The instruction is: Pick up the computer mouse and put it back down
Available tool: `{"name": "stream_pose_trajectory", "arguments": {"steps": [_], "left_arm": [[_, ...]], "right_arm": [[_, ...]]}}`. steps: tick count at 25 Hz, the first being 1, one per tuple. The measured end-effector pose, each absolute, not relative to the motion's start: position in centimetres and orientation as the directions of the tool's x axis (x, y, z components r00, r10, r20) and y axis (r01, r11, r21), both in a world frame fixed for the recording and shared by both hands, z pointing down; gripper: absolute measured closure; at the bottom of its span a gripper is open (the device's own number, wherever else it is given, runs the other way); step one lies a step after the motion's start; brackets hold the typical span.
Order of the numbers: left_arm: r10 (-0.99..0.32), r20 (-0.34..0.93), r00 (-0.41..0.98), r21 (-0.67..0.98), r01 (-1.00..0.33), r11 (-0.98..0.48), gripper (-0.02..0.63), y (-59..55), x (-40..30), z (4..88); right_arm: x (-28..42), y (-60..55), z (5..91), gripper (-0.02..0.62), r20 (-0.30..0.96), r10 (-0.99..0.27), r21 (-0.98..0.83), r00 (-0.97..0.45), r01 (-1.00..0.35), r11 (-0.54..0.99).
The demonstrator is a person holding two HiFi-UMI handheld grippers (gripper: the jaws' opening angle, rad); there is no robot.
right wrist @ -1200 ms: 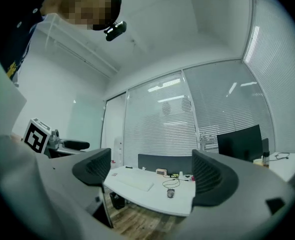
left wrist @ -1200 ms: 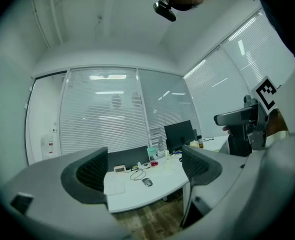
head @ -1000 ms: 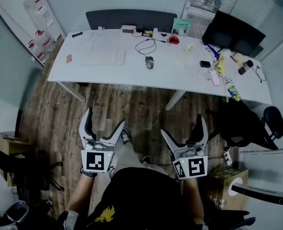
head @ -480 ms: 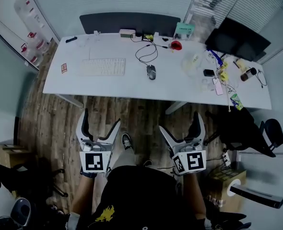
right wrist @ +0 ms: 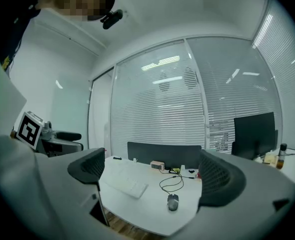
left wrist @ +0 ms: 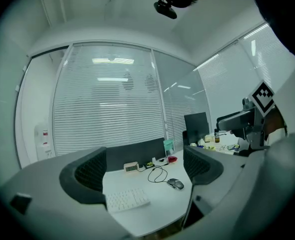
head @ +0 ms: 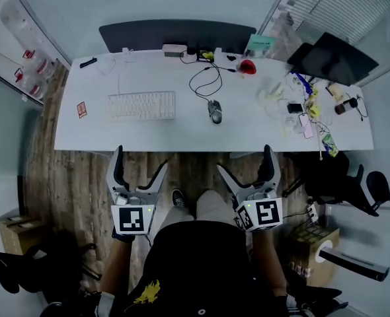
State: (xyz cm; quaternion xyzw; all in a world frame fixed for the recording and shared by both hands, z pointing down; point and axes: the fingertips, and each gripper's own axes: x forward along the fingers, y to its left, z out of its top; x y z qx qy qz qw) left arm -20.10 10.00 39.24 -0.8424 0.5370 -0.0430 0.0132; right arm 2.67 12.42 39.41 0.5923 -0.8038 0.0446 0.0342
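Observation:
A dark grey wired computer mouse (head: 214,111) lies on the white desk (head: 182,131), right of the white keyboard (head: 142,105); its black cable loops back toward the desk's rear. The mouse also shows in the left gripper view (left wrist: 176,184) and the right gripper view (right wrist: 173,202). My left gripper (head: 138,168) and right gripper (head: 246,167) are held side by side in front of the desk's near edge, well short of the mouse. Both are open with nothing between the jaws.
A dark partition panel (head: 175,35) runs along the desk's back. A small white clock box (head: 174,49), a red object (head: 248,67), a monitor (head: 334,58) and several small items crowd the right end. Office chairs (head: 340,180) stand at right over wood floor.
The view has closed in on the desk: its near edge is now just ahead of both grippers. The grippers stay open and empty, and the mouse has not moved.

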Motion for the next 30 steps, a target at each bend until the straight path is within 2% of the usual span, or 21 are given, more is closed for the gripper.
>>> {"name": "stream_pose_trajectory", "arguments": {"steps": [5,11,15,19,21,25,27,30], "left_arm": [[-0.901,0.131,0.414,-0.051,-0.905,-0.423,0.140,3.0,-19.4,42.9],[-0.886,0.228,0.403,-0.069,-0.901,-0.427,0.140,-6.7,-15.6,49.0],[-0.838,0.371,0.400,-0.047,-0.893,-0.447,0.140,-12.0,-12.9,55.2],[-0.694,0.602,0.395,-0.010,-0.865,-0.502,0.141,-14.3,-10.9,63.8],[-0.664,0.645,0.378,0.010,-0.873,-0.487,0.141,-15.1,-10.4,66.1],[-0.653,0.670,0.353,0.054,-0.901,-0.431,0.184,-17.1,-9.9,68.7],[-0.637,0.683,0.357,0.059,-0.896,-0.439,0.226,-18.2,-9.6,70.1],[-0.589,0.710,0.386,0.087,-0.878,-0.471,0.245,-18.6,-8.9,71.7]], "right_arm": [[4.2,5.1,43.1,0.010,0.180,-0.947,-0.039,-0.265,-0.964,0.262],[7.9,-5.2,51.2,0.018,0.329,-0.907,-0.032,-0.262,-0.963,0.267],[9.0,-11.0,58.2,0.032,0.444,-0.848,-0.082,-0.288,-0.956,0.282],[9.2,-14.7,65.6,0.049,0.561,-0.757,-0.141,-0.335,-0.940,0.312],[9.2,-16.2,68.9,0.052,0.612,-0.712,-0.152,-0.345,-0.934,0.322],[8.8,-18.4,73.4,0.064,0.682,-0.645,-0.156,-0.344,-0.931,0.331],[8.5,-19.4,75.9,0.064,0.715,-0.611,-0.146,-0.339,-0.927,0.344],[8.2,-19.2,79.2,0.083,0.768,-0.560,-0.118,-0.310,-0.928,0.353]]}}
